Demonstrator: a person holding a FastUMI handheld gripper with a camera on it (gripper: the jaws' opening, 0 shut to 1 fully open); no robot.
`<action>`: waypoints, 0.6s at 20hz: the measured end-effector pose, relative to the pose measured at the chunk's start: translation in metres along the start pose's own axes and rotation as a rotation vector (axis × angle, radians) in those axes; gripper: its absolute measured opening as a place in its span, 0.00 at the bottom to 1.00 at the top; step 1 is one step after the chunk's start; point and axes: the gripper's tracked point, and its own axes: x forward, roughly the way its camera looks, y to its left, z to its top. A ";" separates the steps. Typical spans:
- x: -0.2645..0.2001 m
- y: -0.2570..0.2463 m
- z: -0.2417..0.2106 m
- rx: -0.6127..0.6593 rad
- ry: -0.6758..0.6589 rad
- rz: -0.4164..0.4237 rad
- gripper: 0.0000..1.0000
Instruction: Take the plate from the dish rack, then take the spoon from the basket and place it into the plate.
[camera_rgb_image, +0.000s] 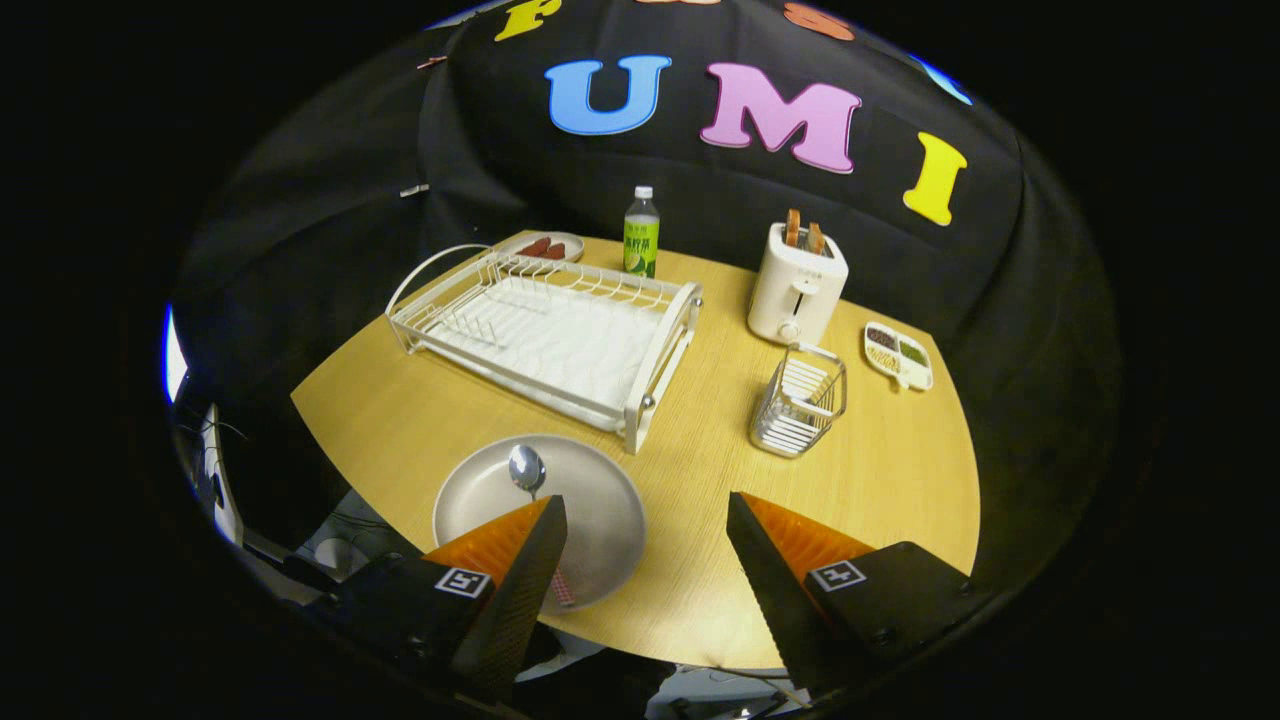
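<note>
A round beige plate (600, 510) lies flat on the wooden table (420, 420), close to its near edge. A metal spoon (526, 468) rests in the plate, bowl pointing away; its handle runs under the left finger. My gripper (646, 510) is open, held above the near table edge, nothing between its fingers. The left finger overlaps the plate's near side. A white wire dish rack (545, 335) stands just beyond the plate with no dishes in it. The small wire basket (798, 400) stands beyond the right finger and looks to hold nothing.
A white toaster (796, 285) with toast in its slots stands behind the basket. A green-labelled bottle (641, 233) and a small plate of red food (545, 246) sit behind the rack. A divided snack dish (898, 355) lies at the right.
</note>
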 end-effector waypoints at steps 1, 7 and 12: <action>-0.006 -0.005 0.018 -0.005 -0.035 -0.010 0.99; -0.053 -0.027 0.119 -0.034 -0.227 -0.070 0.98; -0.094 -0.028 0.182 -0.034 -0.382 -0.127 0.98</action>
